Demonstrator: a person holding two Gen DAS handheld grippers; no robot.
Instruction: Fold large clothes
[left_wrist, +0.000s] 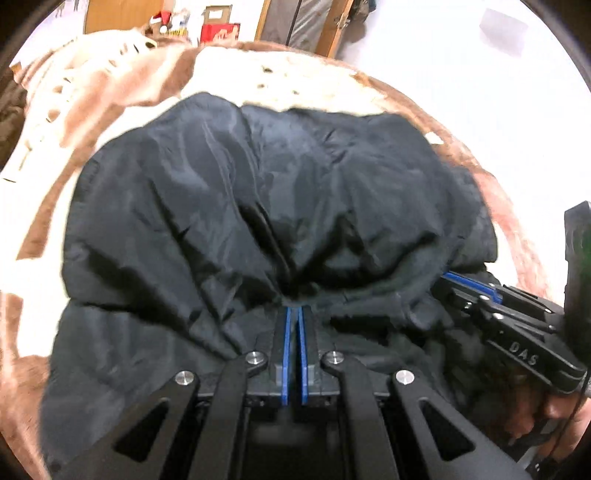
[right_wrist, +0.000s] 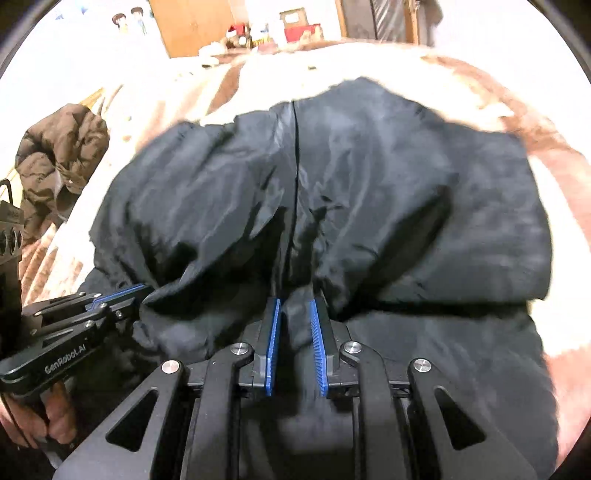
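A black jacket (left_wrist: 258, 206) is bunched on a brown-and-cream blanket (left_wrist: 110, 92) over what is judged to be a bed. The left tongs (left_wrist: 294, 314) are pressed nearly together, with a bunched edge of the jacket pinched at the tips. The right tongs (right_wrist: 295, 314) are slightly spread, with a thicker fold of fabric gripped between the blue pads (right_wrist: 273, 343). Both grips sit on the near edge, side by side. The bulk of the jacket lies straight ahead of both tongs, with a seam line (right_wrist: 295, 166) running away from them. Neither hand is judged clearly nearer. Motion blur is heavy; sleeves and collar cannot be told apart. The near hem is cut off below. A brown coat (right_wrist: 59, 155) is seen at left.
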